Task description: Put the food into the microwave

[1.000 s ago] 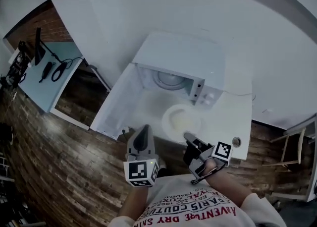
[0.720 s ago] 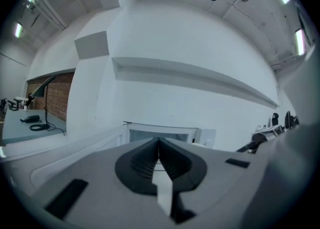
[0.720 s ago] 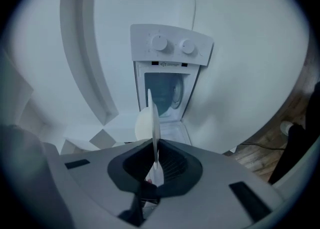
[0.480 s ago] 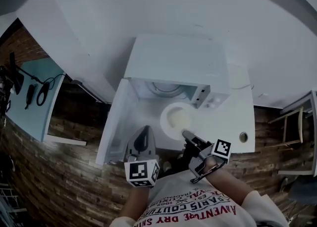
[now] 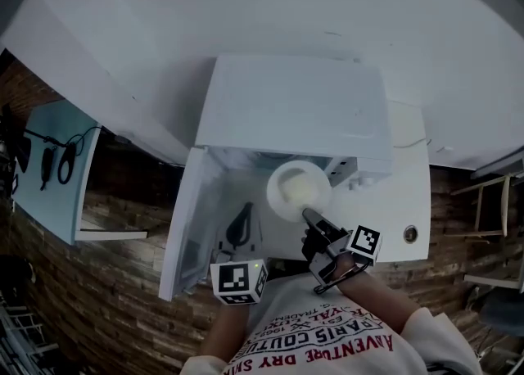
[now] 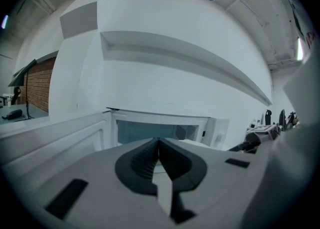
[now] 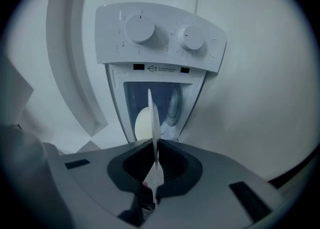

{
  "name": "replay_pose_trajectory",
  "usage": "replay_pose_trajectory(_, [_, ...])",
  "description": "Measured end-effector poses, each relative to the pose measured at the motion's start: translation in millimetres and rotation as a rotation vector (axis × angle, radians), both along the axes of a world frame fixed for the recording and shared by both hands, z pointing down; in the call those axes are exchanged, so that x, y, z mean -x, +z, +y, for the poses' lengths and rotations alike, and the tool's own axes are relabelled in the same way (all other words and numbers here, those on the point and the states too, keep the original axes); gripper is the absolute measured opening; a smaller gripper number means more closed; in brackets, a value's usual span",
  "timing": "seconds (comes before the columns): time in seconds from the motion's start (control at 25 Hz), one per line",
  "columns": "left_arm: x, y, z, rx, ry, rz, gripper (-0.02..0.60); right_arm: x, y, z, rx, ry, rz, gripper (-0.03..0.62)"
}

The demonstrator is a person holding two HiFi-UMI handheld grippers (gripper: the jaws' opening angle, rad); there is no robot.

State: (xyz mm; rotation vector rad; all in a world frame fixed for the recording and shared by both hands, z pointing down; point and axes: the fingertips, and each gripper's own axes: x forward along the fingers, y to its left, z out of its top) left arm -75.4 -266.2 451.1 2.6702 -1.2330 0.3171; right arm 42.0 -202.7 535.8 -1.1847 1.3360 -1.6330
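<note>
Plate (image 5: 296, 187): round, thin, white.
R tongs (image 5: 309, 216): clamped on rim, 5 o'clock.
L tongs (image 5: 245, 211): together, empty.
Microwave (image 5: 295, 107): boxy, white.

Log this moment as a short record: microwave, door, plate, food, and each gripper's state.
microwave: white, cavity open toward the person
door: swung fully open, at the left in the head view
plate: white, held by its rim at the mouth of the cavity, not set down inside
food: pale, lying on the plate
right gripper: shut on the plate's rim
left gripper: shut, nothing between its jaws, beside the open door
</note>
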Motion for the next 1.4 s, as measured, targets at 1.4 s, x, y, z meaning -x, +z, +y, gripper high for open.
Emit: replay_pose_trajectory(1.4, [-18.6,78.0,-50.6,0.191,0.236,-0.047,0.006,-26.4,74.3,-144.6,0.014,0.324,0.046,0.026])
